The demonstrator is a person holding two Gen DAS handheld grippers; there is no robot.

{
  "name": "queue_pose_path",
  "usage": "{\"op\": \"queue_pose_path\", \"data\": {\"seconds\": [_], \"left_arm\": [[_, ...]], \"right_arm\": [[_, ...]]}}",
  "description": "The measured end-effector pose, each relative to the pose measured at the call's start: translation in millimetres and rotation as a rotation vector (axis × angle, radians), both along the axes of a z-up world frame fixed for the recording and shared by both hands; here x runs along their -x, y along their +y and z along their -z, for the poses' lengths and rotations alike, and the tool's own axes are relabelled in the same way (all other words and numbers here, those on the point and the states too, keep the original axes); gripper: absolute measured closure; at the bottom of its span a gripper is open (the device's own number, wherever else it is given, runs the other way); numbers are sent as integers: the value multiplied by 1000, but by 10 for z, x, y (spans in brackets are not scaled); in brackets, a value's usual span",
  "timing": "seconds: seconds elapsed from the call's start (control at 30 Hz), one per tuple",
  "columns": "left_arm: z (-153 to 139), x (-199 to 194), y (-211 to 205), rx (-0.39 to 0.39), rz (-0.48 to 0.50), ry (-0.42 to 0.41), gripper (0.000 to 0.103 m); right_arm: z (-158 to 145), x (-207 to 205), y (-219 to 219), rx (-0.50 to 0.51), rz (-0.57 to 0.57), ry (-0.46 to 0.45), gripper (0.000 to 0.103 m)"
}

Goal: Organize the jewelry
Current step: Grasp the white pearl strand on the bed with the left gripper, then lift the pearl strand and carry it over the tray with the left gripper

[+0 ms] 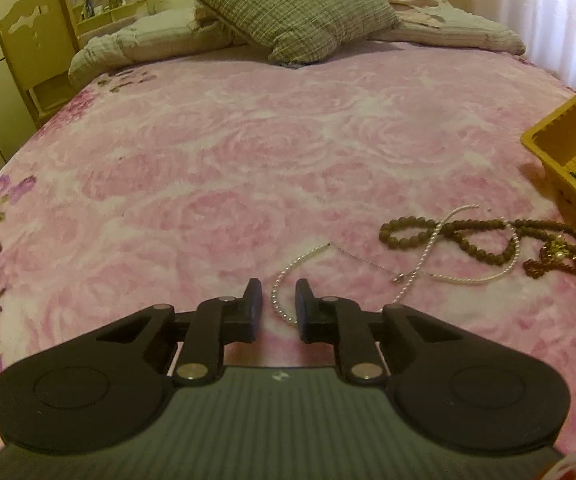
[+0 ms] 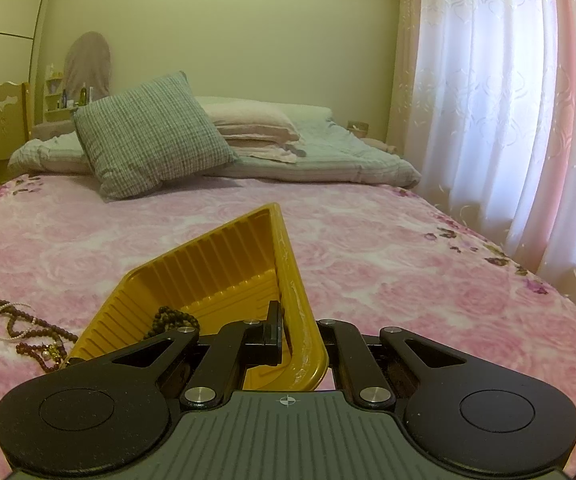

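On the pink bedspread (image 1: 208,160), I straddle the pearl strand (image 1: 284,284) with my left gripper (image 1: 279,300), jaws parted, while my right gripper (image 2: 288,338) clamps the yellow tray (image 2: 208,280) rim, steadying it.

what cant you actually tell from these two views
- Yellow tray, left wrist view: cut off by the right edge, so most of its contents are out of sight.
- Dark bead strand in the tray, right wrist view: its lower end is hidden behind the right tool.
- Silver bead chain, left wrist view: its near end disappears behind a finger of the left tool.
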State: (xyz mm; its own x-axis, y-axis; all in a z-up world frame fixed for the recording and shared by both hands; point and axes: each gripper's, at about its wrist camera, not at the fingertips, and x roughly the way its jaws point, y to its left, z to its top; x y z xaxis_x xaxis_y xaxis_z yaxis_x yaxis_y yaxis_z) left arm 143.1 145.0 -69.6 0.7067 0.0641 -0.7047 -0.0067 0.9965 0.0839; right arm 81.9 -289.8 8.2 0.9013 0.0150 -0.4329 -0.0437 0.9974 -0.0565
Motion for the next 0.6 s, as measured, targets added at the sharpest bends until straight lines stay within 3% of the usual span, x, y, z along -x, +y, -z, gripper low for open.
{"op": "queue_pose_path", "data": {"seconds": [0.1, 0.23, 0.6], "left_arm": [[24, 5, -6, -5, -2, -4, 87], [9, 32, -33, -12, 10, 0, 101], [-428, 205, -64, 1, 23, -89, 101]], "right_arm": [[0, -1, -2, 0, 0, 0, 97], [0, -2, -1, 1, 0, 0, 97], [-6, 2, 0, -1, -2, -4, 97]]}}
